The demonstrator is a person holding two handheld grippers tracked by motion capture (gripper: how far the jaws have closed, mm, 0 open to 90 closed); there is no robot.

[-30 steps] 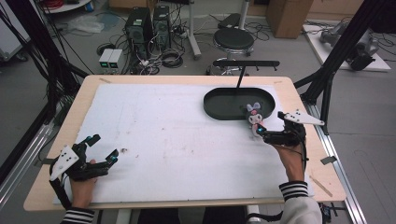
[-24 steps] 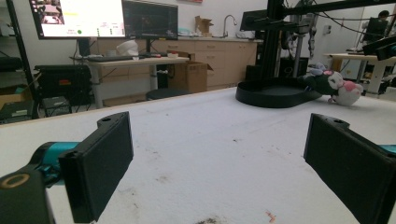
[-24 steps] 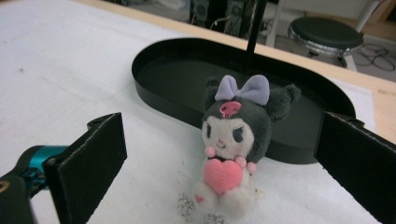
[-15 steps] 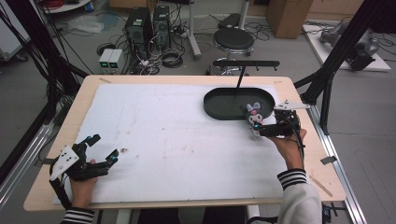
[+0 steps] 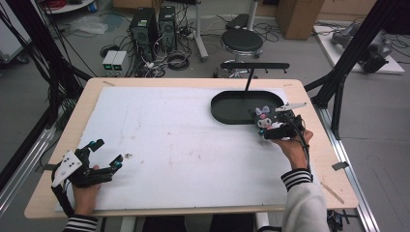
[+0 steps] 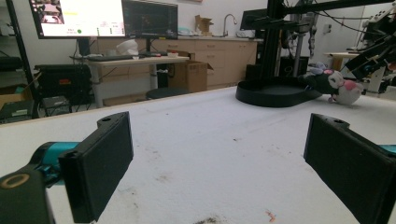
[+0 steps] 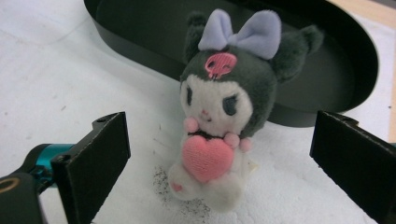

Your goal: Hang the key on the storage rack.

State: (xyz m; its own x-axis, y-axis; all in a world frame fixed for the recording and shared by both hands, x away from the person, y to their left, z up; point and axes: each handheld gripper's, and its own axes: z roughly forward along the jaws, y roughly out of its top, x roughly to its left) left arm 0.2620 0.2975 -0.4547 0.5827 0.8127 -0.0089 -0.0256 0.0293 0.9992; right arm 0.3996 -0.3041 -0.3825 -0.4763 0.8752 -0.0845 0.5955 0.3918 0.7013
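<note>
While the white mat [image 5: 183, 145] covers most of the wooden table [image 5: 309, 96], we see a black oval tray [image 5: 232, 104] resting on its far right part, with a black T-shaped stand [image 5: 254, 67] rising just behind it. Against the tray's near wall stands our plush doll [image 7: 224, 112], dark-headed with a lilac bow and a pink heart, upright on the mat and outside the tray. Around it we hold the right gripper [image 7: 219, 158] with jaws spread wide, one on each side of the doll and neither touching it, so nothing is gripped; the tray wall blocks the way beyond. At the near left corner we keep the left gripper [image 5: 107, 154] low over bare mat, jaws wide apart and holding nothing, well apart from the doll
</note>
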